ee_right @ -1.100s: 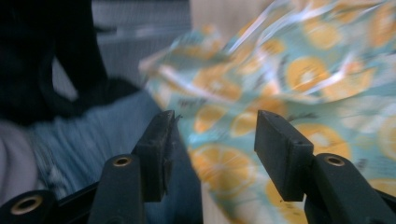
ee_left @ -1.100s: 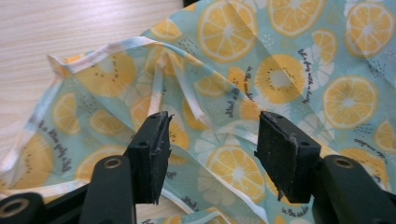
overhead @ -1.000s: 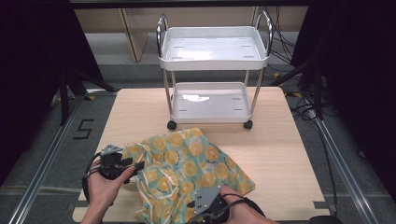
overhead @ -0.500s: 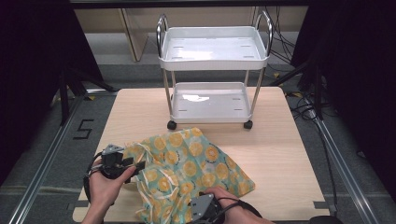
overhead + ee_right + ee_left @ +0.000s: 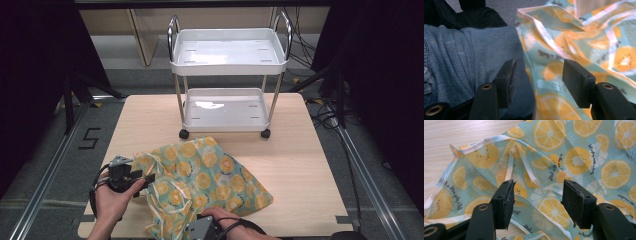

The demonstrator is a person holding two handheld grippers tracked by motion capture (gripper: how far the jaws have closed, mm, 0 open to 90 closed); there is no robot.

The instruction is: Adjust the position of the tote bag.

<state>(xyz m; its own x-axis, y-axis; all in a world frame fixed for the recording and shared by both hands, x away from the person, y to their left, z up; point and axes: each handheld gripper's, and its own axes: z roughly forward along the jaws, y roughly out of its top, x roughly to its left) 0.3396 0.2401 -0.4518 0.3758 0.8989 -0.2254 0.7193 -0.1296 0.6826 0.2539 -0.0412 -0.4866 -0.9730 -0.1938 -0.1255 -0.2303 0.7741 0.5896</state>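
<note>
Wooden table [image 5: 300,165] holds lemon-print cloth [image 5: 215,175] and white cart [image 5: 227,75].

Black "5" marked on the floor [image 5: 90,138] left of the table. Cursive black script printed on the lemon-print cloth [image 5: 579,157], too small to read for certain.

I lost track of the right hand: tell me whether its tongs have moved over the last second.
Yes. In the high view the right tongs slid left along the wooden table's near edge, over the lemon-print cloth's hanging part.
</note>
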